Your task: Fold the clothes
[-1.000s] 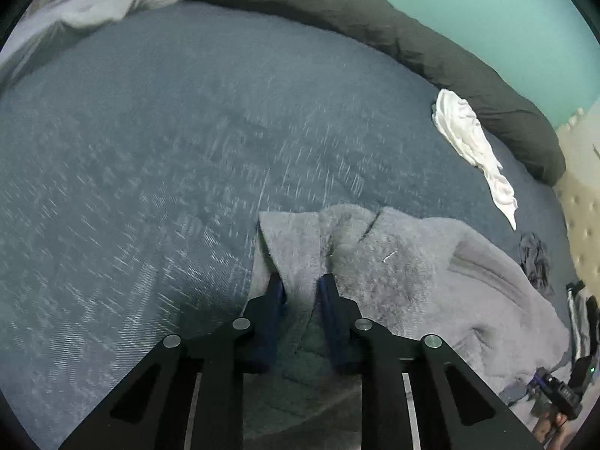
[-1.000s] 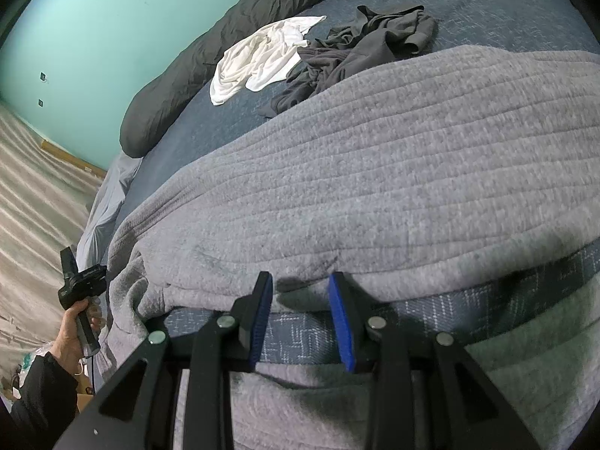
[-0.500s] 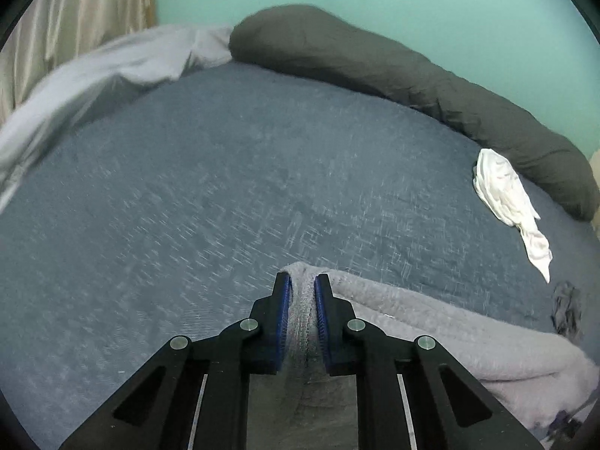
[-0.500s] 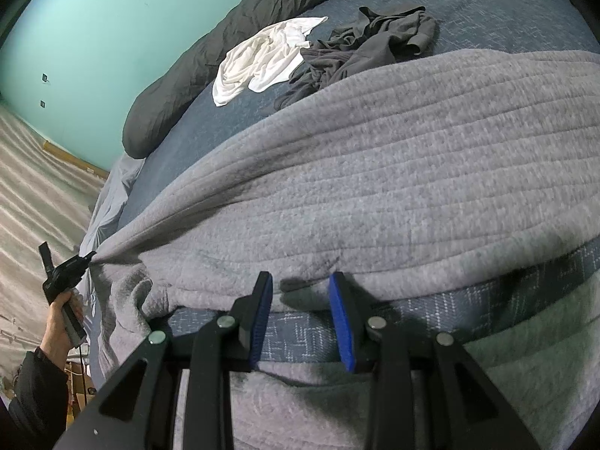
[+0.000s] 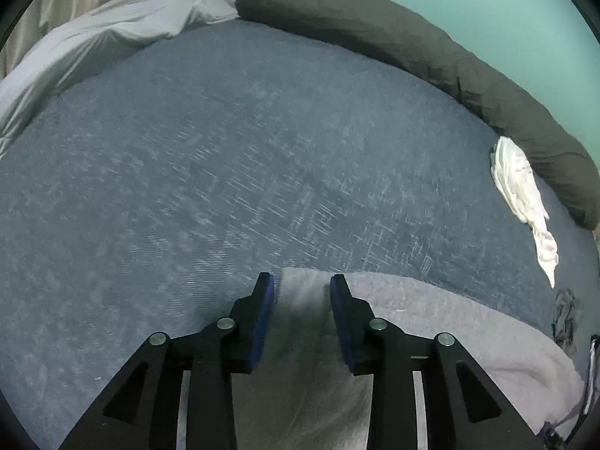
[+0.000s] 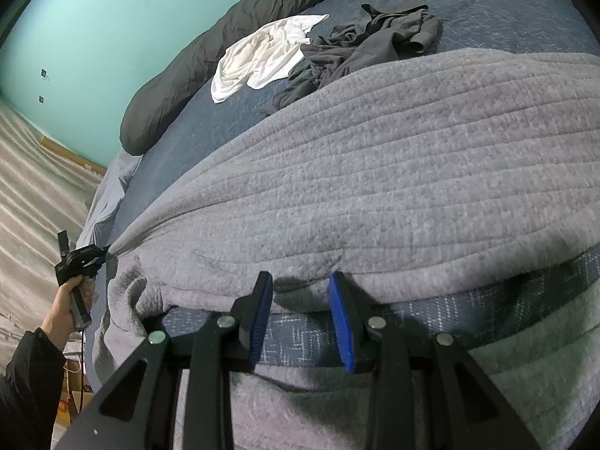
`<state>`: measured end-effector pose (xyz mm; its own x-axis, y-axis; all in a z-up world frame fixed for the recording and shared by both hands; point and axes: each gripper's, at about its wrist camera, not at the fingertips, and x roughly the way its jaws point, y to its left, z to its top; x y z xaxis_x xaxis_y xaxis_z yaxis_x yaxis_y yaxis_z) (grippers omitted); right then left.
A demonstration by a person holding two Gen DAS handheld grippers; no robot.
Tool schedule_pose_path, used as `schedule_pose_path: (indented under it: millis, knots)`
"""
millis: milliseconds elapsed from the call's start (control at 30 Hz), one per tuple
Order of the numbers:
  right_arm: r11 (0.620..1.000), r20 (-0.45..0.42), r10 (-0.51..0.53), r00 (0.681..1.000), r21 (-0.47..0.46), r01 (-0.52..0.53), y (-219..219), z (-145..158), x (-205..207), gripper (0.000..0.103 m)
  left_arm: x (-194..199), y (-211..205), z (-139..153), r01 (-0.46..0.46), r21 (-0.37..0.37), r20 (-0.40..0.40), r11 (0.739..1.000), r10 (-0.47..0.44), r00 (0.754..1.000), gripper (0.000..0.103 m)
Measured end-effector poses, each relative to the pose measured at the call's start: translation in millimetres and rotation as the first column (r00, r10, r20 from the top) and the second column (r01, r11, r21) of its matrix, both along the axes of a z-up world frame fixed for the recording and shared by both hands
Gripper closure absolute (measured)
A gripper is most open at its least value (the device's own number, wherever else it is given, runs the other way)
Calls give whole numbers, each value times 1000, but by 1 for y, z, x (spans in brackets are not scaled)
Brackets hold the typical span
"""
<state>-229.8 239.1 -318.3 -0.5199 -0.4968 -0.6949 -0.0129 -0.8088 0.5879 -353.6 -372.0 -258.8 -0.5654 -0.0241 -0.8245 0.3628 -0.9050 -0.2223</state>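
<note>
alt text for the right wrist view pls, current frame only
The open right gripper sits at the near edge of a grey ribbed garment spread over a dark blue bed. At far left, a hand holds the left gripper at the garment's corner. A white garment and dark garment lie crumpled beyond.

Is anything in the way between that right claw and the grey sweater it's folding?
Nothing visible. The right gripper is open right at the hem of the sweater, with only a strip of bedcover showing beneath. The white shirt and dark clothes lie beyond the sweater, clear of the gripper.
</note>
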Motion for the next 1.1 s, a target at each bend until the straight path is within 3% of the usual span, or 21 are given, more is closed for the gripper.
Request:
schedule_pose_path:
  millis: [233,567,900,1033,1100]
  knots:
    - [1000,-11,-7,1000,-14,7,0,4,3,71,51,-17,26,10,18,-22,1000,-9,1000,58]
    - [1000,-58,5,998,-23,-7,-5,23,13,71,182,-31,6,-21,77,19,997,20,1000,58]
    - [1000,-78,6,997,1,-6,8,57,38,68,249,0,-11,-12,191,10,981,11,1000,56]
    - [997,-39,41,998,71,-38,28,73,60,67,260,15,-14,20,211,2,977,-21,1000,49]
    - [993,-19,52,998,106,-50,42,81,72,61,261,22,-16,29,233,-8,972,-28,1000,48]
